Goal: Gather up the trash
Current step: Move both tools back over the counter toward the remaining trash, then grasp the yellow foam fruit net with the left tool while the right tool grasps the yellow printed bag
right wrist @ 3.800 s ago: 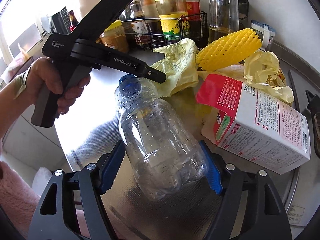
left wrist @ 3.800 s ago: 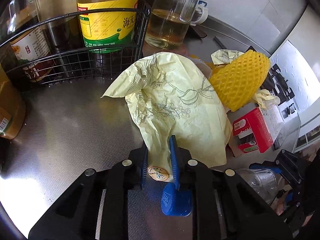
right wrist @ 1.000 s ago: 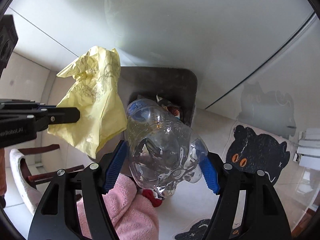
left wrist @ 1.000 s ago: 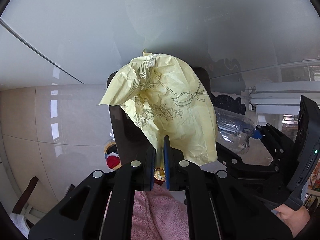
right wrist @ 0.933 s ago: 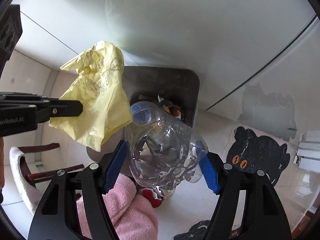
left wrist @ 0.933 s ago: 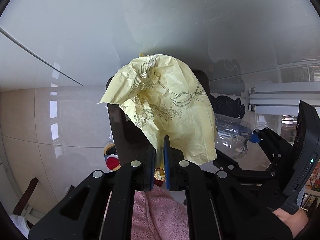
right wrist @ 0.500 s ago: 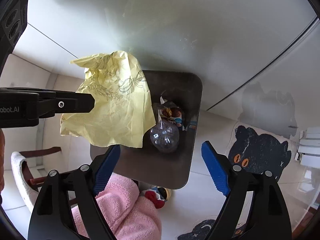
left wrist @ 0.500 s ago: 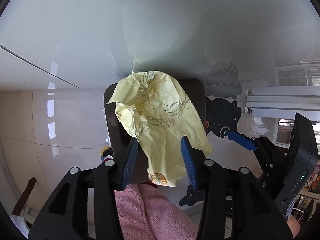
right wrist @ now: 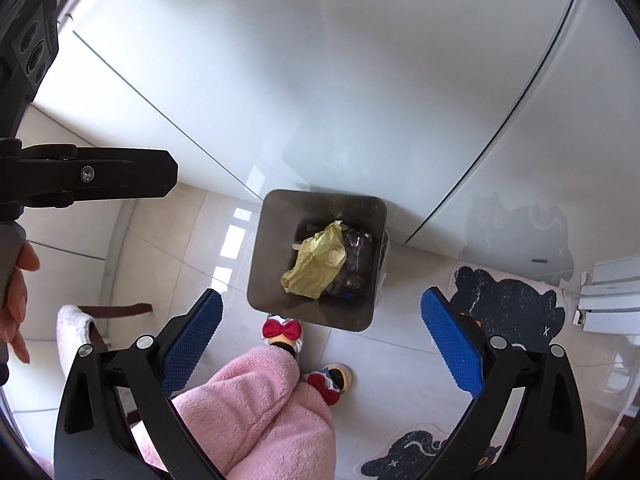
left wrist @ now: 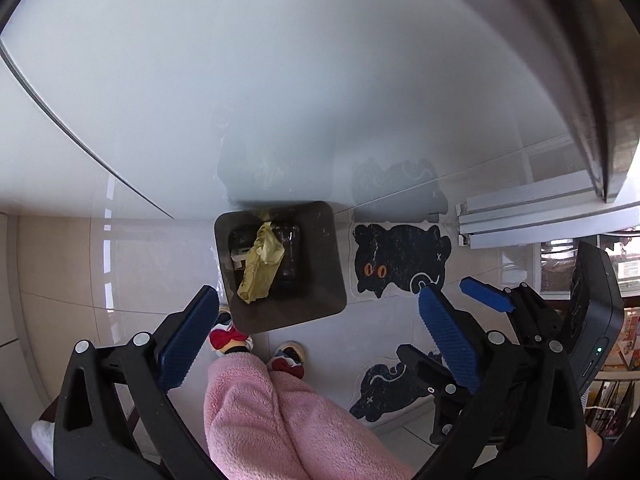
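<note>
A dark square trash bin (left wrist: 324, 300) stands on the tiled floor against white cabinet fronts; it also shows in the right wrist view (right wrist: 264, 248). Inside it lie the crumpled yellow paper (left wrist: 261, 266) (right wrist: 316, 266) and the clear plastic bottle (left wrist: 289, 254) (right wrist: 358, 260), partly under the paper. My left gripper (left wrist: 316, 340) is open and empty, high above the bin. My right gripper (right wrist: 320, 340) is open and empty, also above the bin. The left gripper's body shows at the left of the right wrist view (right wrist: 88, 178).
The person's pink-robed legs (left wrist: 256, 412) and slippers with red bows (right wrist: 282, 330) stand just in front of the bin. Black cat floor mats (left wrist: 396, 264) lie to the right. White cabinet doors (right wrist: 320, 80) rise behind the bin. A chair (right wrist: 112, 312) is at the left.
Both grippers opened over the bin. The bottle dropped in first, then the yellow paper fell from the left gripper and now lies on top of the bottle.
</note>
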`<action>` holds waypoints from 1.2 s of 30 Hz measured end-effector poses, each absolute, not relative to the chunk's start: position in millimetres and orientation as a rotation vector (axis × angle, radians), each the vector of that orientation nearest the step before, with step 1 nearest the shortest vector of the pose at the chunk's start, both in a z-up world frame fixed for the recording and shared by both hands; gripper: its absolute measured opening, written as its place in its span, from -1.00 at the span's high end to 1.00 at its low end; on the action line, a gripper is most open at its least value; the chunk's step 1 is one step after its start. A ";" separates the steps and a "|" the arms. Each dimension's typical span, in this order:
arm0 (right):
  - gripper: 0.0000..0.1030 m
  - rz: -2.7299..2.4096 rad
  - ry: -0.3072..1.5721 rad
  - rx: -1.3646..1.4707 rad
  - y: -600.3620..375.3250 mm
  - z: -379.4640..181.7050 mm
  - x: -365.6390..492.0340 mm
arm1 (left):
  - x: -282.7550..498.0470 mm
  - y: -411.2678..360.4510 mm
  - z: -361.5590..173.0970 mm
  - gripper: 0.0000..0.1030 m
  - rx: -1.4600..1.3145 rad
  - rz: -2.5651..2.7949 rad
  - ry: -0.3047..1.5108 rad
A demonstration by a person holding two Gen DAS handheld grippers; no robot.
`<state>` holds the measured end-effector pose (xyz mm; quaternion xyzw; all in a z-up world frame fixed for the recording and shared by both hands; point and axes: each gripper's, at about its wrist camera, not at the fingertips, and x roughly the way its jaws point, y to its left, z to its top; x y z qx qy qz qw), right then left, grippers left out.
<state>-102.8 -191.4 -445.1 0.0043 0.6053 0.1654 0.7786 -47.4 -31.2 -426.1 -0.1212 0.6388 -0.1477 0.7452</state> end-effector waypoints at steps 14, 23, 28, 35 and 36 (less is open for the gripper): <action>-0.94 0.296 0.963 0.050 -241.1 -261.3 -91.4 | -36.1 -3.1 -241.2 -0.84 -0.272 -0.351 1.106; -0.94 0.227 0.829 0.108 -256.2 -201.2 -40.4 | 10.0 -2.4 -189.8 -0.84 -0.215 -0.387 1.003; -0.94 0.178 0.772 0.134 -268.6 -181.8 -9.4 | 42.5 -8.8 -172.4 -0.84 -0.180 -0.404 0.950; -0.93 0.199 0.720 0.153 -268.3 -163.1 52.7 | 100.1 -22.7 -161.5 -0.59 -0.131 -0.456 0.897; -0.93 0.209 0.722 0.166 -268.5 -163.2 62.3 | 108.6 -23.8 -161.9 -0.53 -0.130 -0.462 0.895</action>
